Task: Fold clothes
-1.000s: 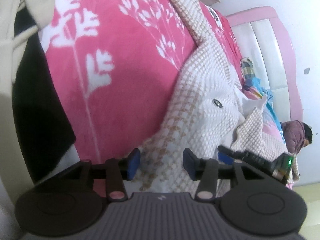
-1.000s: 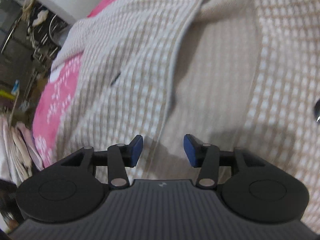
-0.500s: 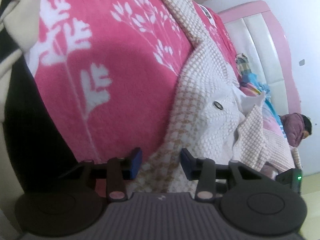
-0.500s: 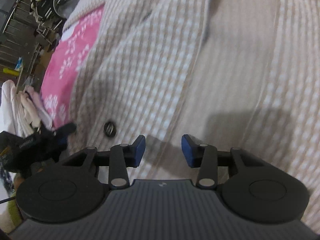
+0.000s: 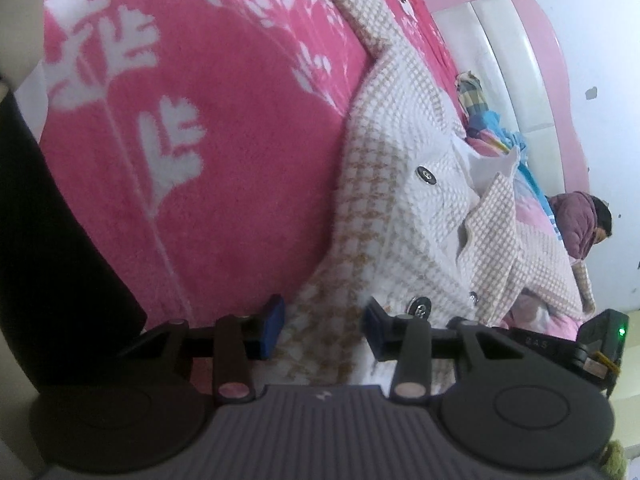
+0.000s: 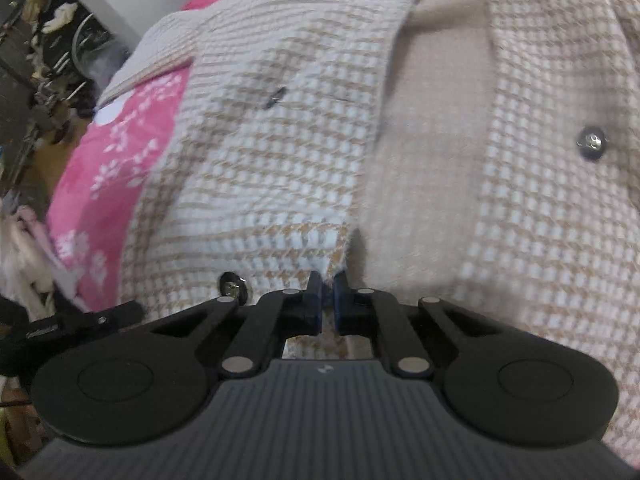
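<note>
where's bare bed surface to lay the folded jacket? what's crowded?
Free: the wide stretch of pink blanket between the jacket edge and the bed's near side in the left wrist view. Crowded: by the headboard, piled clothes and a purple bundle beyond the jacket.

bare pink blanket [image 5: 208, 128] left of the checked jacket [image 5: 404, 208]; headboard [image 5: 516, 60] clutter beyond

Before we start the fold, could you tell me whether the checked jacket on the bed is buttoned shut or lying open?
Open. In the right wrist view the checked jacket's front panel edge lies apart from the other panel, baring plain beige lining.
</note>
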Tool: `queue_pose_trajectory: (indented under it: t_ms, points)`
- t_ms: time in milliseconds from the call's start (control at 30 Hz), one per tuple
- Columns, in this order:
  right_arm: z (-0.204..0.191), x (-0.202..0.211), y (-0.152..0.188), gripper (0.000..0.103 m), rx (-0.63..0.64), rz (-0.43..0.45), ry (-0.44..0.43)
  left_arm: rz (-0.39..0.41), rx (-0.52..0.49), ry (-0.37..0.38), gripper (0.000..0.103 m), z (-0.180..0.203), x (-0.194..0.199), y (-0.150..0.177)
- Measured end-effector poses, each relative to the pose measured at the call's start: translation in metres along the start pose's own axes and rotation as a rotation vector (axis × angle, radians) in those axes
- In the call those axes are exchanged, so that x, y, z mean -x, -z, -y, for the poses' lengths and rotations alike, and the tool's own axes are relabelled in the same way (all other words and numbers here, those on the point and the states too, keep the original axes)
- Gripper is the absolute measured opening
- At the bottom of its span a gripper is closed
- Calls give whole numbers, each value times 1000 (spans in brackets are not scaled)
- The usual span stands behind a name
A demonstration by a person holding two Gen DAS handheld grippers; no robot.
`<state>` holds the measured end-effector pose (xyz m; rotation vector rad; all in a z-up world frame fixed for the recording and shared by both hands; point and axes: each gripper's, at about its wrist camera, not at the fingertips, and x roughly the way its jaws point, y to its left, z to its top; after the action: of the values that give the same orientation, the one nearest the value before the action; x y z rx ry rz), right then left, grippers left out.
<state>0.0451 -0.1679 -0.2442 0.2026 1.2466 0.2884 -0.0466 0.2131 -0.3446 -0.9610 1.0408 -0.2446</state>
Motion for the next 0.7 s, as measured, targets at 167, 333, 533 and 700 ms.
queue_pose_trajectory:
  t_ms: [167,333,533,700]
  points:
    - [7,-22,14,5,-12,1,9,-12,-13,-19,43,3,3,5]
    - [19,-25,22,8,-68,28,-74,-43,-27,-65,36,9,5,10]
    - [18,-9,14,4,9,101,-148,-54,-34,-127,10,23,5,6]
    - [12,19,9,3,77,203,-143,-34,-90,-157,10,46,10,6]
